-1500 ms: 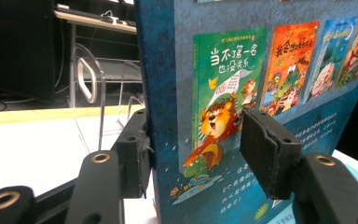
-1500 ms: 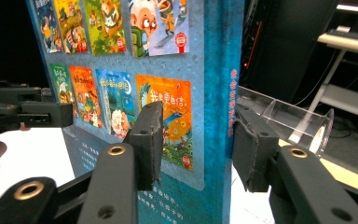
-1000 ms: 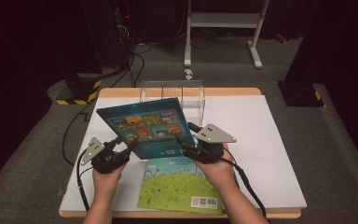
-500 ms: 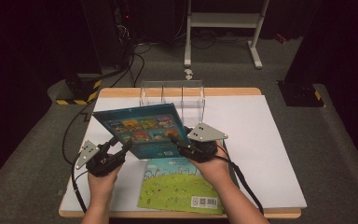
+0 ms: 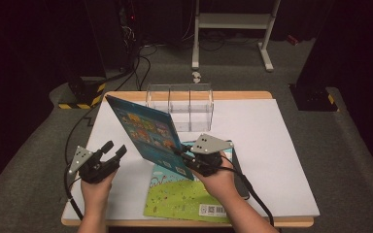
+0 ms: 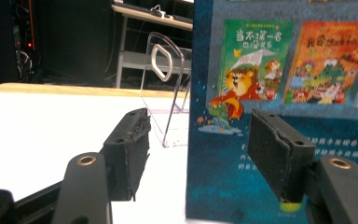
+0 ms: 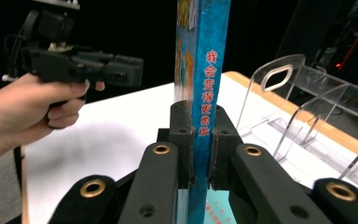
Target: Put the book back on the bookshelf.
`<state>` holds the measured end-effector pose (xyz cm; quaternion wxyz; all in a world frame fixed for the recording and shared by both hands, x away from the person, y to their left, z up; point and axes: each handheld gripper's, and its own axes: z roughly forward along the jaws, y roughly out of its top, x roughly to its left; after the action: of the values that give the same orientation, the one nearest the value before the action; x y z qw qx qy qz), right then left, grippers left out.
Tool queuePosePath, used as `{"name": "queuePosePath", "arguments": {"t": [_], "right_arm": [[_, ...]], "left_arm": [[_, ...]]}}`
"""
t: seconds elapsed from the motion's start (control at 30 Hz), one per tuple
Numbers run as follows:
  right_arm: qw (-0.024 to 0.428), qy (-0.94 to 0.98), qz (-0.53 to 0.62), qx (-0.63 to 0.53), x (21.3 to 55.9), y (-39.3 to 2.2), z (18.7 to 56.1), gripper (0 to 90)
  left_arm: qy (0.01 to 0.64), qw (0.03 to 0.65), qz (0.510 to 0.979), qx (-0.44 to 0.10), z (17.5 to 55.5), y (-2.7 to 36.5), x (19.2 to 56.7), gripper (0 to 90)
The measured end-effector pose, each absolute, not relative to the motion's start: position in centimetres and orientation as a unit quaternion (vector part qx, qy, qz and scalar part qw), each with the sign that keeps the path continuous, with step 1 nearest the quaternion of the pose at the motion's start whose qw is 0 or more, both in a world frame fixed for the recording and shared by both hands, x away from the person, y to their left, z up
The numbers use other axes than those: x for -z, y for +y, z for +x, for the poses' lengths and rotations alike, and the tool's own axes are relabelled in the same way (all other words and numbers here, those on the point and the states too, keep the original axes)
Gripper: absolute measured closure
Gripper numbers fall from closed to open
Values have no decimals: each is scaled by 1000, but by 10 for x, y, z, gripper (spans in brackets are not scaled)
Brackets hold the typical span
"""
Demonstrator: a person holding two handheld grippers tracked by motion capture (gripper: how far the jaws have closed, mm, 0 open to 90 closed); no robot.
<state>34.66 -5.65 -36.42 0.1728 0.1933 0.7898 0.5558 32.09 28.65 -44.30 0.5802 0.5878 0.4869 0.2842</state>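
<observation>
Blue book (image 5: 148,136) stands on edge just in front of the clear rack (image 5: 180,106), long axis slanting toward it. Right gripper (image 7: 200,140), just closing, clamps its spine; left gripper (image 5: 112,153) gapes empty, apart.

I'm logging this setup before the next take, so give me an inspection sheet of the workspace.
Surface: white table, wooden edge.
Job's things: blue book upright, spine clamped; clear rack behind it, empty.
Clutter: green book flat, dark book beside it.
Grippers: right gripper shut on the spine, jaws just closed; left gripper open, off the book.
Cables: black leads left of table.
Surroundings: grey carpet, white stand.
</observation>
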Motion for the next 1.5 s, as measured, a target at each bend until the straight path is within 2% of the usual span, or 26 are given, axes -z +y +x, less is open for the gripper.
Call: {"name": "queuePosePath", "arguments": {"t": [0.4,0.77,1.03,1.5], "right_arm": [[205,771,229,-557,366,-38,359,828],[211,767,238,-557,373,-17,369,824],[206,767,236,-560,377,-14,358,805],[211,777,197,-559,386,0,329,763]], "left_arm": [[481,580,598,-273,322,281,440,372],[455,600,604,-261,317,271,431,305],[401,619,619,-269,302,246,408,261],[341,669,611,-252,278,231,380,213]]}}
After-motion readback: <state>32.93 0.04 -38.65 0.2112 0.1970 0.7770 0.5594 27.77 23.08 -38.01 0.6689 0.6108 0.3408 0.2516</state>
